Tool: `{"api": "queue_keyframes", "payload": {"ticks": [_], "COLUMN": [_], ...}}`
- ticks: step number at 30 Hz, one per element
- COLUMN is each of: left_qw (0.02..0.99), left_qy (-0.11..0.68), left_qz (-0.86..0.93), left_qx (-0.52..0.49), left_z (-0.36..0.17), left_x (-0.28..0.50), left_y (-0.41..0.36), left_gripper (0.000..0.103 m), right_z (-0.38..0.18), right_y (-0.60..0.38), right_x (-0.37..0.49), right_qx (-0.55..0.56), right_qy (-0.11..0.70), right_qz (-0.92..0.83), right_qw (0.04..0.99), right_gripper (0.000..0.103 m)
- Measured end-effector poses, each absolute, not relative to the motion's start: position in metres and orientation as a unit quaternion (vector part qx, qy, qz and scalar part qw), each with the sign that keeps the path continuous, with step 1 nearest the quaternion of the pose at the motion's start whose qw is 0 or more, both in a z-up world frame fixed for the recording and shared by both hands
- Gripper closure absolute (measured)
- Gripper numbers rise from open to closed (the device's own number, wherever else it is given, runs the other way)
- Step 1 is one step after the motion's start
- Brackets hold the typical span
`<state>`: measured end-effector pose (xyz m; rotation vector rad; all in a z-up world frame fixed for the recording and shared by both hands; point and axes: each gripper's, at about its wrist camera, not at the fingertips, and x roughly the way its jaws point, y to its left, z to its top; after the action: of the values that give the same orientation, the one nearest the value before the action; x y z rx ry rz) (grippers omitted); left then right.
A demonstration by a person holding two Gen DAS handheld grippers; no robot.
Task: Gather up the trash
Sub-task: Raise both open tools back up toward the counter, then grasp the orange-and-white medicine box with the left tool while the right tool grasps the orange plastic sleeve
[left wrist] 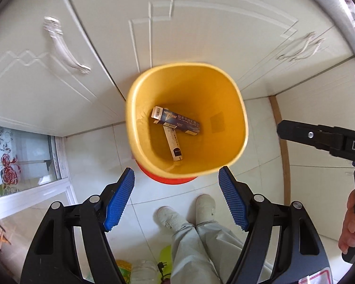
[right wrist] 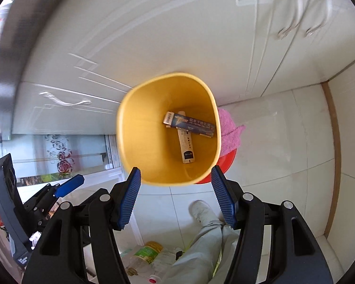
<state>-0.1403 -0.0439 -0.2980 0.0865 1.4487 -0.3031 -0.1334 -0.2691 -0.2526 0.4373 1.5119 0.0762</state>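
Note:
A yellow trash bin stands on the tiled floor against white cabinets, seen from above; it also shows in the right wrist view. Inside lie a dark blue carton across a white carton. My left gripper is open and empty above the bin's near rim. My right gripper is open and empty, also just above the near rim. The right gripper shows at the right edge of the left wrist view.
White cabinet doors with handles stand behind the bin. A red basin with a pink cloth sits under the bin's right side. The person's shoes and plastic bottles are on the floor below.

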Motion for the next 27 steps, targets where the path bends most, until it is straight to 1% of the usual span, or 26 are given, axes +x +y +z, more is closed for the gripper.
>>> {"api": "queue_keyframes", "payload": {"ticks": [9, 14, 21, 27], "left_qw": [0.791, 0.823, 0.851, 0.859], "left_qy": [0.598, 0.556, 0.517, 0.507], "left_qz": [-0.126, -0.117, -0.096, -0.069], "left_qx": [0.018, 0.019, 0.008, -0.003], "left_z": [-0.216, -0.175, -0.140, -0.128], "left_x": [-0.169, -0.165, -0.122, -0.056], "left_y": [-0.016, -0.003, 0.002, -0.001], "left_gripper": [0.030, 0.029, 0.028, 0.028], "right_z": [-0.134, -0.075, -0.040, -0.033], "right_y": [-0.259, -0.248, -0.249, -0.252], "right_x": [-0.158, -0.156, -0.117, -0.061], "right_qx": [0.154, 0.127, 0.117, 0.109], "right_qy": [0.586, 0.523, 0.486, 0.480], "right_qz": [0.040, 0.049, 0.051, 0.060], "right_qw": [0.794, 0.841, 0.865, 0.868], "right_gripper": [0.040, 0.040, 0.040, 0.040]}}
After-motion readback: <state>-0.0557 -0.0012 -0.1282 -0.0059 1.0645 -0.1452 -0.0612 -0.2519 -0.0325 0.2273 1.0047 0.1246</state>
